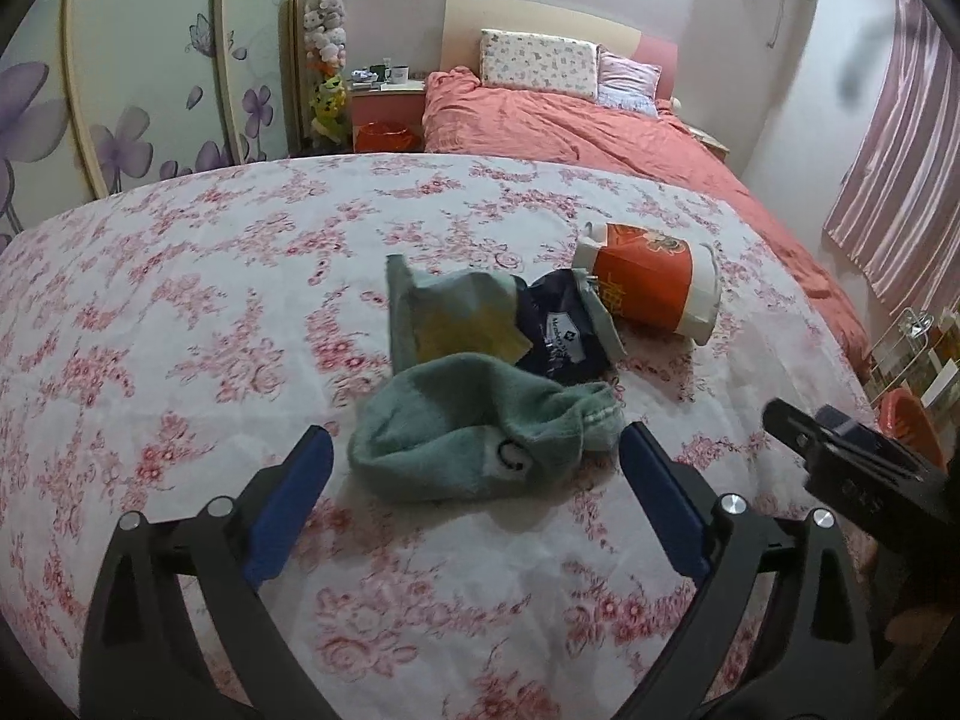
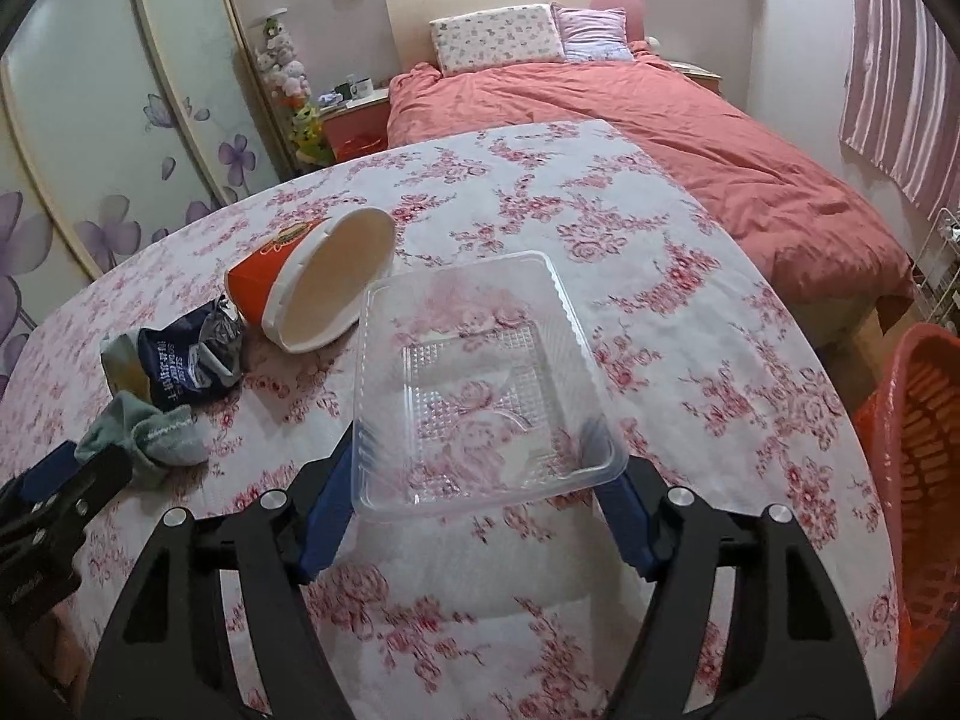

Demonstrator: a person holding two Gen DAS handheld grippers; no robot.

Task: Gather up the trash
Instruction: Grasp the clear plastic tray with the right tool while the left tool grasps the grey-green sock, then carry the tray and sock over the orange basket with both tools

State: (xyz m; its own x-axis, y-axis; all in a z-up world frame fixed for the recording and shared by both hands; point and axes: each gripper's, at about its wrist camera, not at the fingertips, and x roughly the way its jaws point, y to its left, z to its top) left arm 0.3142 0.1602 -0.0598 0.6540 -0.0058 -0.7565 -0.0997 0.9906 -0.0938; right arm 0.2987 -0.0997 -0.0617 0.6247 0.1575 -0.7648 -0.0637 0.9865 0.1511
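A crumpled green sock (image 1: 480, 444) lies on the flowered cloth, between the tips of my left gripper (image 1: 477, 438), whose jaws stand wide open and do not touch it. Behind the sock are a grey-green and yellow packet (image 1: 444, 318), a dark blue wrapper (image 1: 558, 330) and an orange paper tub (image 1: 654, 288) on its side. My right gripper (image 2: 480, 474) is shut on the near edge of a clear plastic tray (image 2: 480, 372), one blue pad at each near corner. The tub (image 2: 312, 288), the wrapper (image 2: 186, 366) and the sock (image 2: 150, 432) lie left of the tray.
An orange slatted basket (image 2: 918, 480) stands off the table's right edge, also visible as the basket (image 1: 912, 426). The other gripper shows at each view's side. A bed with a pink duvet (image 2: 660, 138) lies beyond the table, and wardrobe doors stand at the left.
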